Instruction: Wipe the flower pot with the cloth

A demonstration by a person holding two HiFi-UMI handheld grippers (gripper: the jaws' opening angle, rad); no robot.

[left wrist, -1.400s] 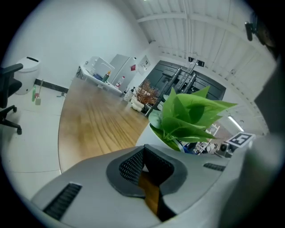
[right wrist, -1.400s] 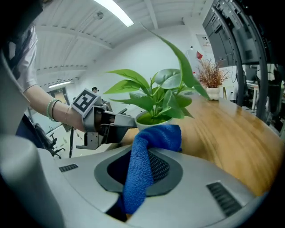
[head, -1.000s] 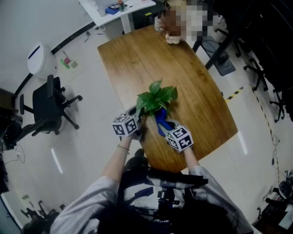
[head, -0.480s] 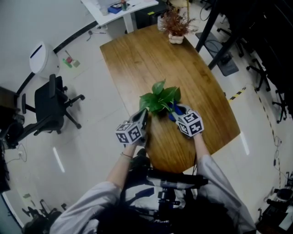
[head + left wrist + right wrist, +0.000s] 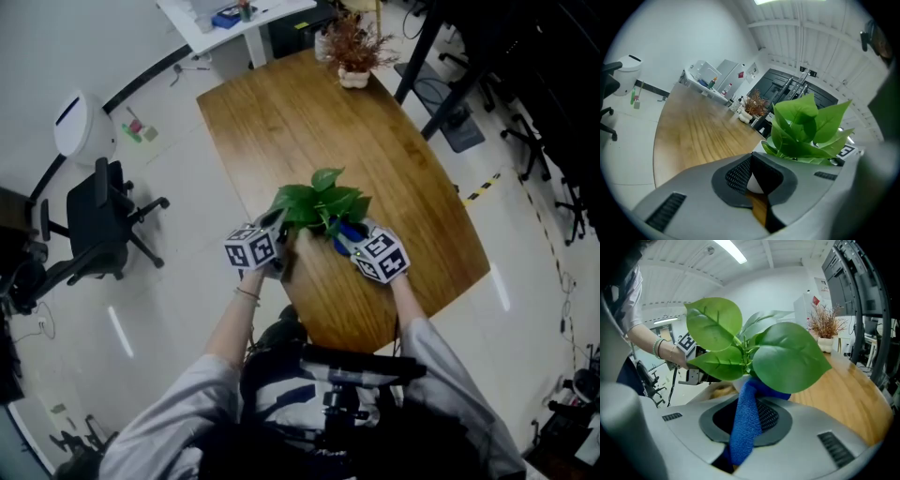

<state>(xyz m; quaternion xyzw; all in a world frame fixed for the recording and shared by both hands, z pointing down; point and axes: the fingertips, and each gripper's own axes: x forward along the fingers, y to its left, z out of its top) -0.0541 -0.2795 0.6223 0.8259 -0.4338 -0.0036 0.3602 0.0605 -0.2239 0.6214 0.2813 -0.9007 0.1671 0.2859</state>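
A leafy green plant [image 5: 319, 201] stands near the front edge of the wooden table [image 5: 309, 122]; its white flower pot [image 5: 760, 147] is mostly hidden under the leaves. My left gripper [image 5: 284, 236] is at the pot's left side, and in the left gripper view the left gripper [image 5: 757, 187] is shut on a bit of the white pot. My right gripper [image 5: 343, 236] is at the pot's right side. It is shut on the blue cloth [image 5: 746, 420], which runs up from the right gripper [image 5: 745, 432] and lies against the pot under the leaves. The same cloth [image 5: 344, 232] shows as a blue strip in the head view.
A dried plant in a small pot [image 5: 354, 52] stands at the table's far end. A black office chair [image 5: 98, 220] and a white bin [image 5: 73, 122] are on the floor to the left. A white desk [image 5: 234, 14] is beyond the table. The person's forearm [image 5: 649, 341] shows behind the leaves.
The cloth in my right gripper has moved from the pot's near side round to its right side. My left gripper dropped back, then returned to the pot's left side.
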